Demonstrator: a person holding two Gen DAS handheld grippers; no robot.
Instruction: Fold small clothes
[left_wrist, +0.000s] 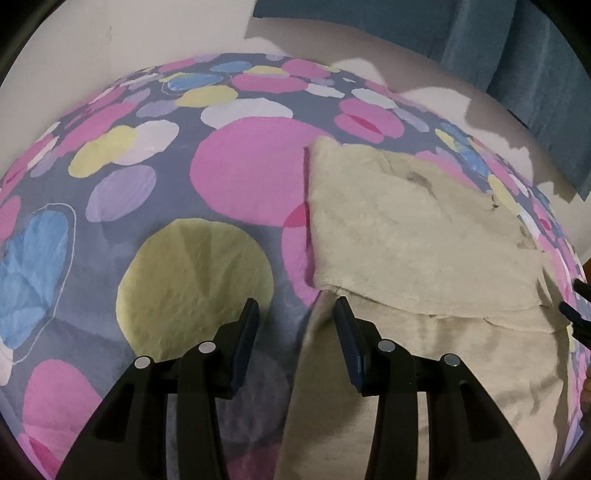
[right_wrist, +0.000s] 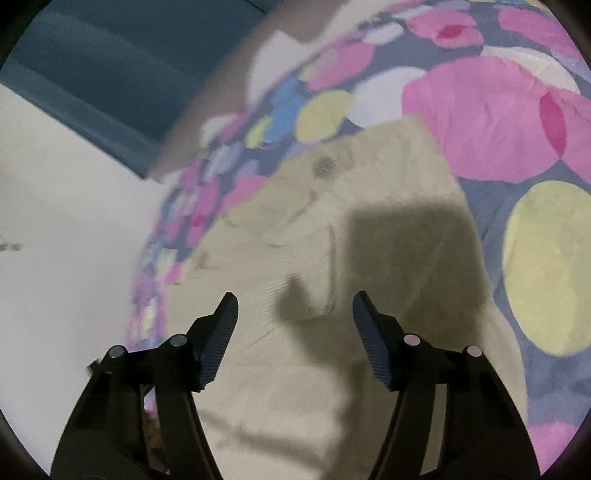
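A beige garment (left_wrist: 406, 229) lies flat on a bedspread (left_wrist: 147, 192) printed with pink, yellow and blue circles. Its far part is folded over onto the near part, leaving a step across the cloth. My left gripper (left_wrist: 297, 306) hovers open at the garment's left edge with nothing between its fingers. The black tips of the other gripper (left_wrist: 574, 314) poke in at the right rim of the left wrist view. In the right wrist view my right gripper (right_wrist: 295, 299) stands open above the beige garment (right_wrist: 295, 229), gripping nothing, and its shadow falls on the cloth.
The bedspread (right_wrist: 480, 110) ends close to the garment's right side, where a pale floor (right_wrist: 55, 258) begins. A teal curtain (left_wrist: 535, 74) hangs beyond the bed, also visible as the teal curtain (right_wrist: 110, 66) at top left. A pale wall (left_wrist: 110, 33) rises behind.
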